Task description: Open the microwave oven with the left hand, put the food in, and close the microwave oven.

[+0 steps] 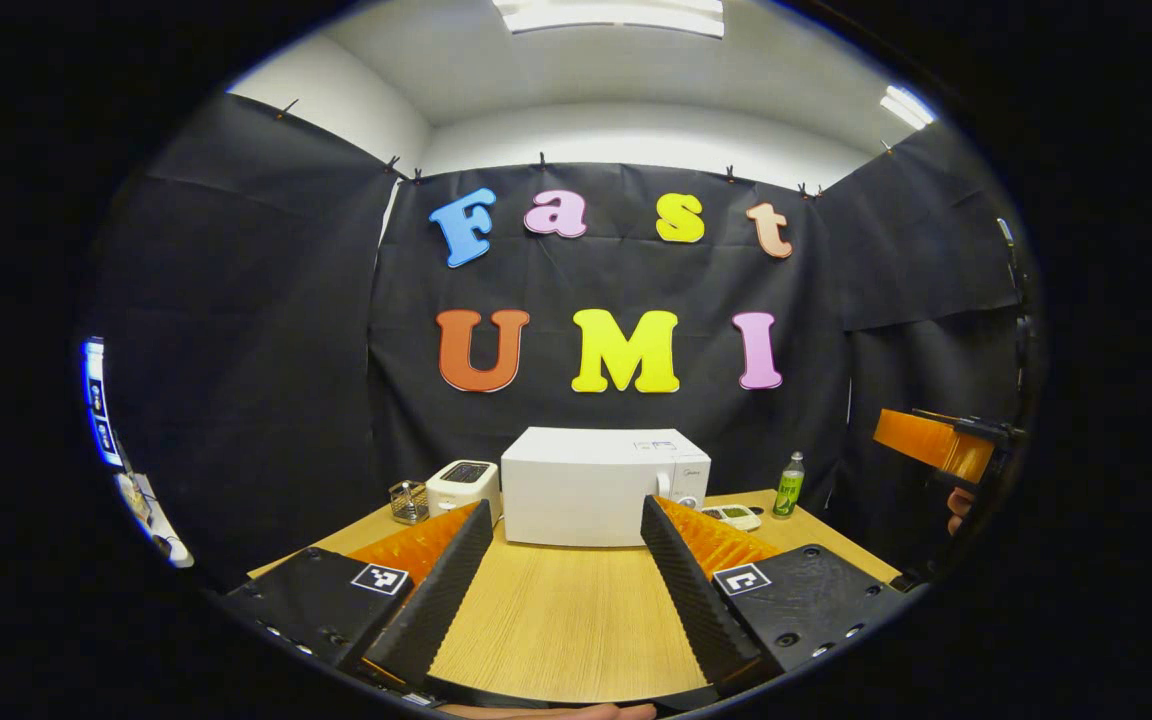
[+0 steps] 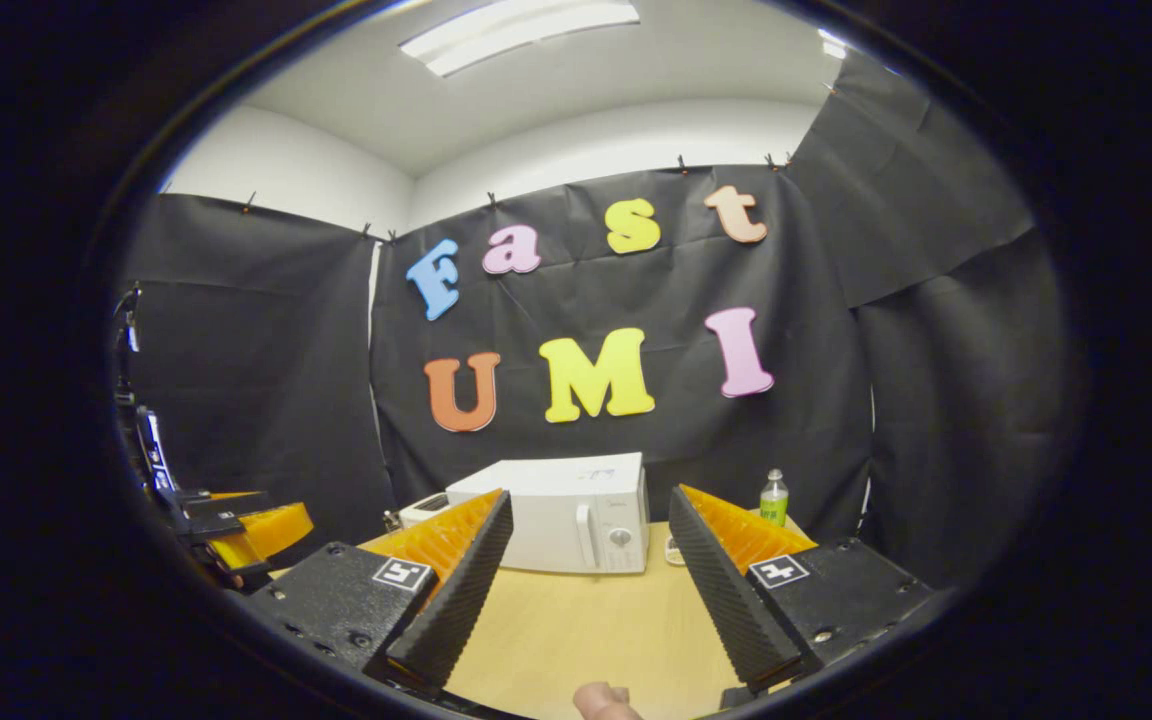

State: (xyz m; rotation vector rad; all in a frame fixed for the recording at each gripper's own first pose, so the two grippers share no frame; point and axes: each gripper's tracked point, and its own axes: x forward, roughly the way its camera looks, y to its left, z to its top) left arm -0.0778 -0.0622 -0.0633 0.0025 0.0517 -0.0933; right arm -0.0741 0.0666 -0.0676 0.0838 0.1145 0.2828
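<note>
A white microwave oven (image 1: 586, 490) stands at the back of the wooden table (image 1: 566, 630), its door closed. In the right gripper view the microwave oven (image 2: 556, 515) shows its vertical door handle (image 2: 586, 535) and a knob beside it. My left gripper (image 1: 566, 508) is held open above the table's near part, well short of the oven, with nothing between its fingers. My right gripper (image 2: 591, 500) is also open and holds nothing. Each gripper appears at the edge of the other's view: the right gripper (image 1: 941, 445) far right, the left gripper (image 2: 236, 530) far left.
A white toaster (image 1: 463, 483) and a small wire basket (image 1: 406, 500) stand left of the oven. To the oven's right are a green bottle (image 1: 789, 485) and a flat keypad device (image 1: 733, 516). Black cloth walls close the booth on three sides.
</note>
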